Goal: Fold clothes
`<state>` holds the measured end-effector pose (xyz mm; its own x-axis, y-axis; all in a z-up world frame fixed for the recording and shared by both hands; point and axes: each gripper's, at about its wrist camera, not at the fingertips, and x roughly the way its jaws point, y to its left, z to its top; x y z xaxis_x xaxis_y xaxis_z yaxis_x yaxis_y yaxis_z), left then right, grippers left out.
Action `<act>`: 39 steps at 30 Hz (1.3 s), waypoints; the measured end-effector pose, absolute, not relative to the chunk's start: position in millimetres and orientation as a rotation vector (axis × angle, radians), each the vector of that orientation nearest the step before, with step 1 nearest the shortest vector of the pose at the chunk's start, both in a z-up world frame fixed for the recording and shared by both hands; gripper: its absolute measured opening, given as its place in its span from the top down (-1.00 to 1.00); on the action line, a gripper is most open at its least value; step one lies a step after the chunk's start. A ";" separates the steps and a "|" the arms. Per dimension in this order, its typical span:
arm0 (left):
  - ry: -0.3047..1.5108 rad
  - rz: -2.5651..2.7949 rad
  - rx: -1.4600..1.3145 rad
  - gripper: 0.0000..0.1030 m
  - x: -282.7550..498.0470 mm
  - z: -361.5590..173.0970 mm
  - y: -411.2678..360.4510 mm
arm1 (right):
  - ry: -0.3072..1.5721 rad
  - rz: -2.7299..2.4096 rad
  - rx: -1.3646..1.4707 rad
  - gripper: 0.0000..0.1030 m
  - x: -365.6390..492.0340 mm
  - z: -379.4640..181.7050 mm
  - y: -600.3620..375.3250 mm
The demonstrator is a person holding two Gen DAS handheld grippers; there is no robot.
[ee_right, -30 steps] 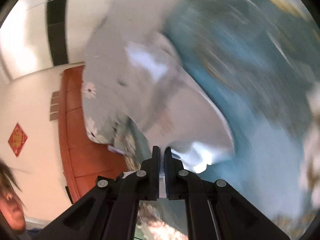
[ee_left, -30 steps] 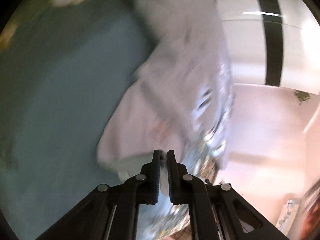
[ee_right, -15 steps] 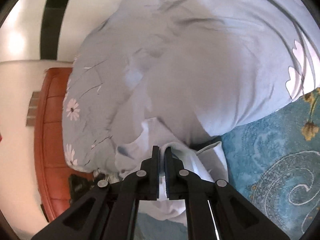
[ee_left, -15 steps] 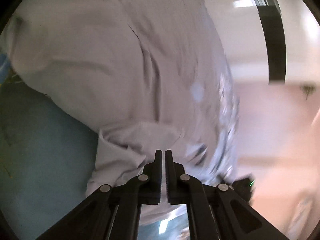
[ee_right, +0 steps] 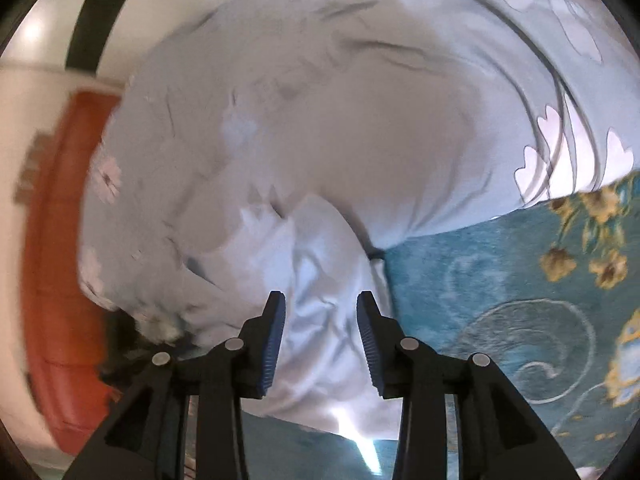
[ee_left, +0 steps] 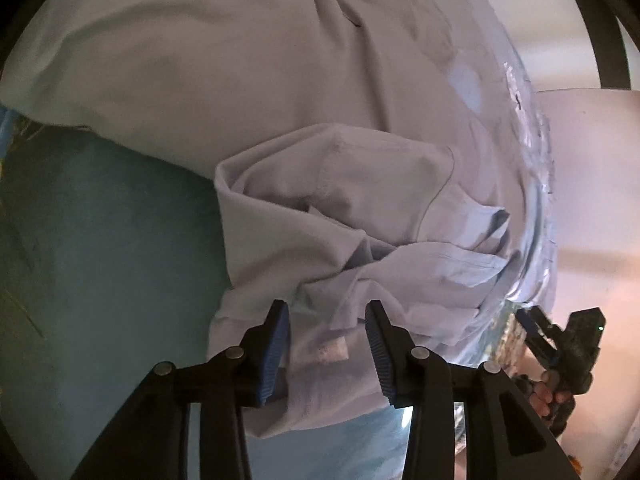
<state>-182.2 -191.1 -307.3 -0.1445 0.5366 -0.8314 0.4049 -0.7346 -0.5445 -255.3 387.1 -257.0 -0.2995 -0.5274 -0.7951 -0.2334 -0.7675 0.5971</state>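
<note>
Jaws on both my left gripper [ee_left: 327,322] and right gripper [ee_right: 320,312] have just spread, so the released pale garment [ee_left: 340,216] may slump and unfold on the bedspread [ee_right: 500,280].

Both claws angled down, jaws apart.
Left claw [ee_left: 327,310] and right claw [ee_right: 321,302] have just been opening, pads clear of cloth between them.

A grey-blue quilt [ee_right: 360,128] printed with pale flowers lies bunched across a teal bedspread [ee_right: 500,280] patterned with cream swirls and yellow blossoms. In the left wrist view the same quilt [ee_left: 240,48] fills the upper frame above the plain teal bedspread [ee_left: 100,240]. A reddish-brown padded headboard [ee_right: 60,240] stands at the left against a cream wall [ee_right: 24,120], where a dark vertical stripe [ee_right: 92,12] runs upward.
</note>
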 end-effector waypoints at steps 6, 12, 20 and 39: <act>-1.089 2.020 -2.053 0.13 -188.6 -315.0 -187.4 | -0.961 -2.198 1.712 0.26 -283.2 -259.6 369.1; -1.084 2.056 -2.073 0.63 -191.6 -315.9 -185.5 | -0.830 -2.269 1.834 0.44 -314.6 -266.4 348.2; -0.973 2.027 -2.132 0.87 -179.9 -294.6 -189.7 | -0.683 -2.340 1.868 0.98 -302.6 -250.4 348.7; -0.804 2.130 -2.029 0.80 -226.4 -244.7 -243.2 | -0.845 -2.341 1.768 0.97 -316.7 -247.4 360.3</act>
